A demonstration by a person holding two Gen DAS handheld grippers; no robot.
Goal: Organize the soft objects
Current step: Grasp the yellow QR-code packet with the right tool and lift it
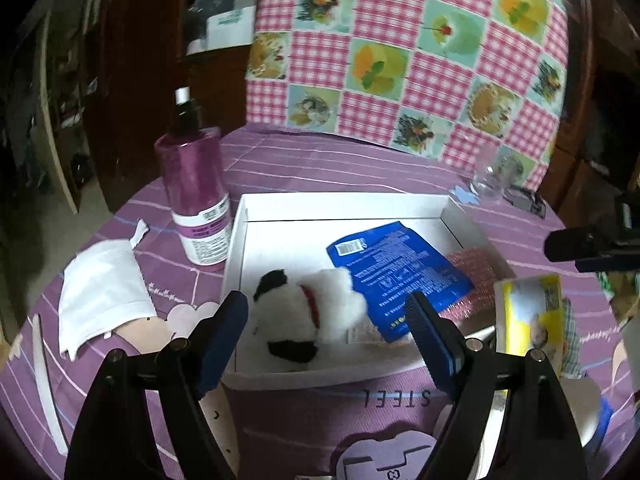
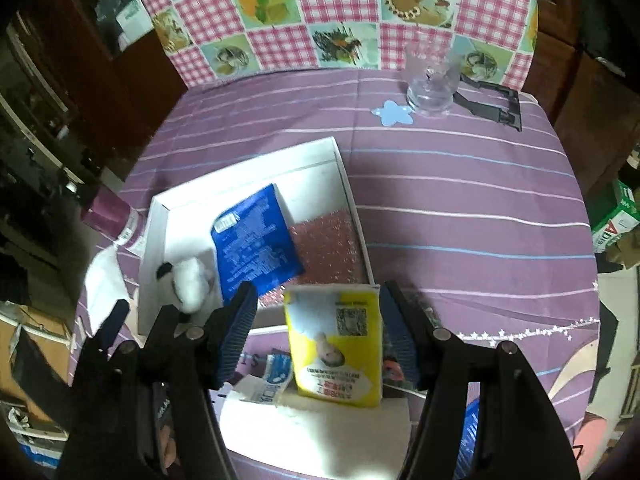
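An open white box (image 1: 344,202) (image 2: 348,184) sits on the purple striped tablecloth. Inside it lie a black-and-white panda plush (image 1: 308,312) (image 2: 190,280), a blue packet (image 1: 396,276) (image 2: 254,240) and a pink glittery pad (image 1: 472,276) (image 2: 328,244). My left gripper (image 1: 328,300) hangs open over the box's near edge, just above the panda and touching nothing. A yellow tissue pack (image 2: 336,344) (image 1: 528,316) stands upright between the fingers of my right gripper (image 2: 318,288). The right fingertip is beside the pack's edge and a gap shows on its left side, so the jaws look open.
A purple spray bottle (image 1: 196,196) stands left of the box, with a folded white cloth (image 1: 100,292) beside it. At the far edge are a clear glass (image 2: 432,80), a black clamp (image 2: 496,104) and a blue star cut-out (image 2: 392,114). A white sheet (image 2: 320,436) lies under the pack.
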